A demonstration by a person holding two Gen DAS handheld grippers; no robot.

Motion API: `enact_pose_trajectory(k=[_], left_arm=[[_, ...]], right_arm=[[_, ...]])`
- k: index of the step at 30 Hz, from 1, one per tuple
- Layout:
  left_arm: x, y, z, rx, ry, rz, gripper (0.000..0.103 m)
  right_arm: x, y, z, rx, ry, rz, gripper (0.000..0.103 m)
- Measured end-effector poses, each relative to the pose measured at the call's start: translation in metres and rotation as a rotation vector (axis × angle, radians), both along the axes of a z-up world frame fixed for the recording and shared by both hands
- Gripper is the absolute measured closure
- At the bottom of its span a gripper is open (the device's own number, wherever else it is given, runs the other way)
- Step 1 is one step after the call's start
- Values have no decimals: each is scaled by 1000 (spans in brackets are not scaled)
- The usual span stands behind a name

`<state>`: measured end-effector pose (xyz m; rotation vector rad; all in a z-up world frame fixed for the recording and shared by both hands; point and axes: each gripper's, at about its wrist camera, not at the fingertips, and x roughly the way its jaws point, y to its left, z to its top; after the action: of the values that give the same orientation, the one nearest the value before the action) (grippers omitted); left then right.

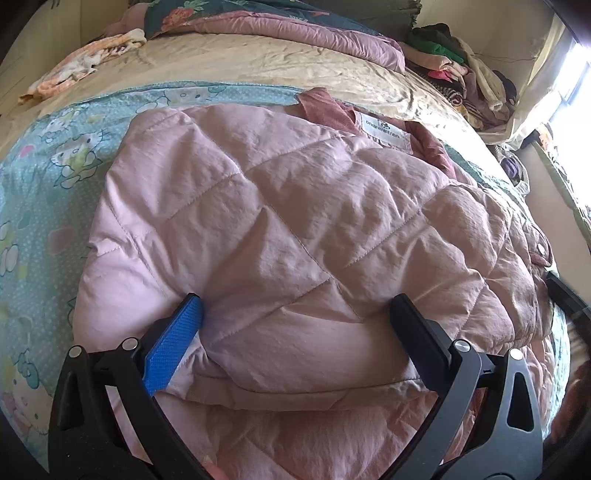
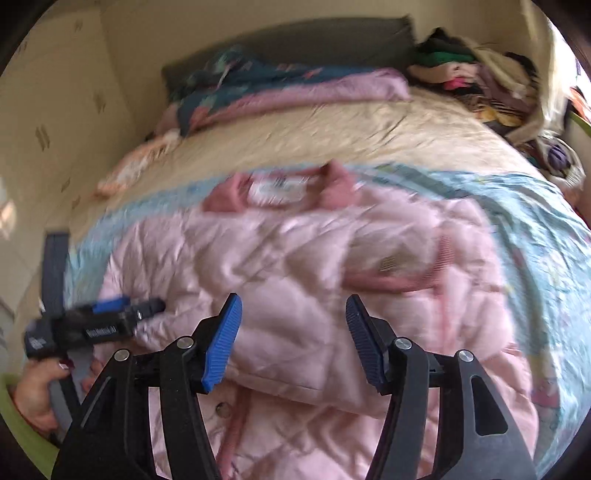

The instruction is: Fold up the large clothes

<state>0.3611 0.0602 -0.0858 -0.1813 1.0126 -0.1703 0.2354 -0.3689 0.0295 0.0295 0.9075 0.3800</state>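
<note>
A pink quilted jacket [image 1: 295, 206] lies on the bed, its darker pink collar and white label [image 1: 384, 131] at the far end. My left gripper [image 1: 295, 297] stands with its jaws wide apart, and a puffy fold of the jacket fills the gap and touches both fingers without being squeezed. The right wrist view is blurred. In it the right gripper [image 2: 293, 306] hangs open over the jacket [image 2: 295, 258] with nothing gripped. The left gripper [image 2: 144, 310] shows there at the jacket's left edge, held by a hand [image 2: 37, 387].
A light blue cartoon-print sheet [image 1: 55, 155] lies under the jacket on a beige bedspread [image 1: 240, 62]. Folded pink and dark floral quilts [image 1: 295, 29] sit at the bed's far end. A heap of clothes [image 1: 461, 74] fills the far right corner by the window.
</note>
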Motion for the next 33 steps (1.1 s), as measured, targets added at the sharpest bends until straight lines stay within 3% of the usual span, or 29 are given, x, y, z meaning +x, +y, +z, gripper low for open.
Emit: enact_pose_trajectory(k=[5,15,23,27,33], left_arm=[[-1,0,1,1,-2,-5,8],[-20,-10,17,57,-29,1,8],[-48,-10,41,7,-73,-1,8],[-59,-10,48,-15,-90,8,8],[-69,-8,60,-33,-100,22,8]], right_arm=[[9,30,-38,-152,60,90,30],[14,25,-55,-130,71,82,29],[-2,10,-35,-13,87,40,29],[-15,-2,-18,86,71,38,22],[-31,-11,9,121,26,18,13]])
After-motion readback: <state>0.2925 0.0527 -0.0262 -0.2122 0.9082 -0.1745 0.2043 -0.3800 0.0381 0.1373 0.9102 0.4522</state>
